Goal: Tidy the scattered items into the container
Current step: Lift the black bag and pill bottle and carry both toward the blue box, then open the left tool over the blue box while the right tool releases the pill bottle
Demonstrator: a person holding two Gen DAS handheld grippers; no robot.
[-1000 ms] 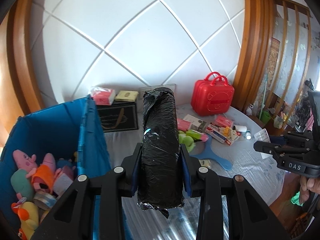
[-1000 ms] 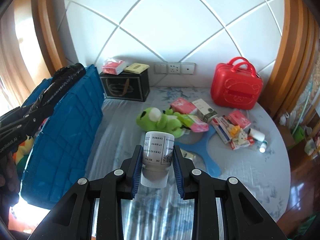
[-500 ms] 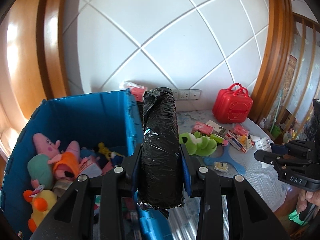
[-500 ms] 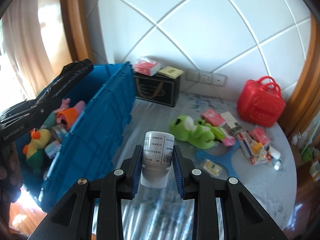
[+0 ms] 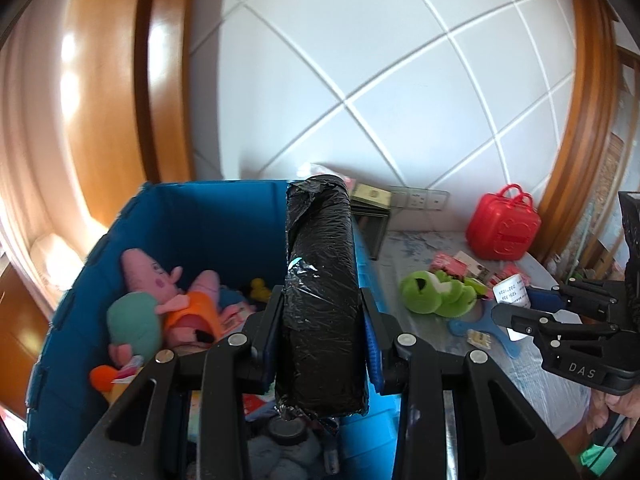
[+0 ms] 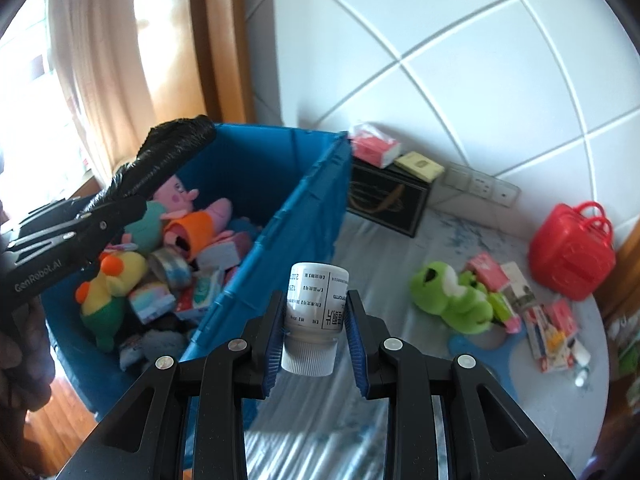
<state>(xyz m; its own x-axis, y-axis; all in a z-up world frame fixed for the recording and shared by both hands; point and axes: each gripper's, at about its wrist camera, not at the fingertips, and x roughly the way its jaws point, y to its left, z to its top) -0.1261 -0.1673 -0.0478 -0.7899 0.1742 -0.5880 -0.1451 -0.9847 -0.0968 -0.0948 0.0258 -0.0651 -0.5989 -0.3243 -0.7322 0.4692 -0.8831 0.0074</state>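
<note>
Left wrist view: the left gripper (image 5: 322, 320) is clamped on a black roll (image 5: 320, 292), which stands on end between the pads and juts past the fingertips. Below and left of the gripper lies the open blue bin (image 5: 200, 216), holding a pink plush (image 5: 146, 270), an orange toy (image 5: 196, 312) and other soft toys. To the gripper's right, over the table (image 5: 420, 248), the right gripper (image 5: 516, 316) enters side-on with a white bottle (image 5: 512, 294) between its fingers. Beyond it sit a green frog (image 5: 434, 294) and, farther back by the wall, a red case (image 5: 502, 226).

Right wrist view: the right gripper (image 6: 316, 322) is closed on the white bottle (image 6: 316, 312), held cap toward the camera, over the table (image 6: 380, 248) just beside the bin's near wall. The bin (image 6: 296, 220) lies to its left, full of toys. Farther left, above the bin, the left gripper (image 6: 116, 214) holds the roll (image 6: 168, 156) tilted. Right of the gripper lie the frog (image 6: 452, 296), a heap of small boxes (image 6: 548, 328) and the case (image 6: 572, 248). A black box (image 6: 386, 196) stands ahead by the wall.
</note>
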